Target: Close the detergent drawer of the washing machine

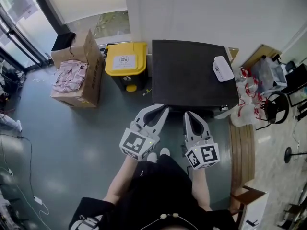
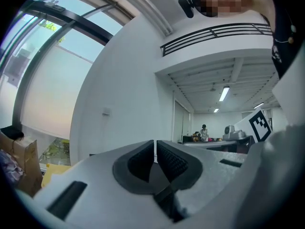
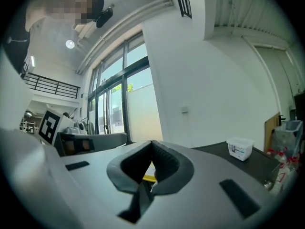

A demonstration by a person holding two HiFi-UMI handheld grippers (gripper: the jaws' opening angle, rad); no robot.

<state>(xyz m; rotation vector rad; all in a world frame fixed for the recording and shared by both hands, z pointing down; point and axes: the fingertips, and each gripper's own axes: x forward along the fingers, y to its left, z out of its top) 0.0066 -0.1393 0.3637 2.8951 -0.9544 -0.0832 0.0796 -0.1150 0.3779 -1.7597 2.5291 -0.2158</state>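
In front of the washing machine (image 1: 192,73), the left gripper (image 1: 160,109) and right gripper (image 1: 191,114) hover closed and empty, while its detergent drawer, unseen below the top's front edge, likely needs a square, level push.

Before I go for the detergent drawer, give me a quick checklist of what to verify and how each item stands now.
1. Left tongs shut with nothing between them: ok.
2. Right tongs shut with nothing between them: ok.
3. Detergent drawer located: cannot tell. The washing machine shows only its dark top, and its front is hidden.
4. White tub sits on the machine's top, apart from both tongs: ok.
5. Yellow bin stands to the left of the machine, away from both tongs: ok.
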